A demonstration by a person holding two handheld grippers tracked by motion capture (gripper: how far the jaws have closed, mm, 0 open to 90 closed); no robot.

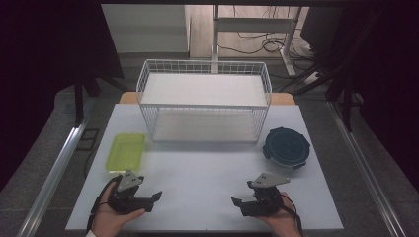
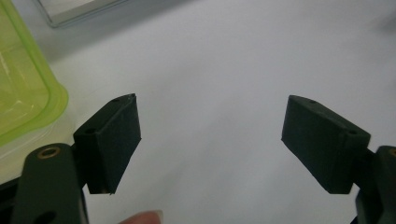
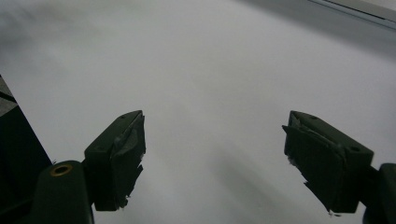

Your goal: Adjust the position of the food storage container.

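Observation:
My left gripper [image 1: 150,200] rests in a hand near the table's front left, pointing toward the middle, jaws wide open with bare tabletop between them [image 2: 212,99]. My right gripper [image 1: 238,203] sits in the other hand at the front right, pointing back toward the left one, also open and empty [image 3: 215,115]. A lime-green translucent rectangular container [image 1: 126,151] lies just beyond the left gripper, and its rounded corner [image 2: 23,93] sits beside the left jaw. A dark round lidded container [image 1: 286,146] stands beyond the right gripper.
A white two-tier wire basket [image 1: 204,101] stands at the back middle of the white table [image 1: 207,168]. The table's front edge is close behind both hands, and beyond it the dark floor [image 3: 11,140] drops away. Metal rails run along both sides.

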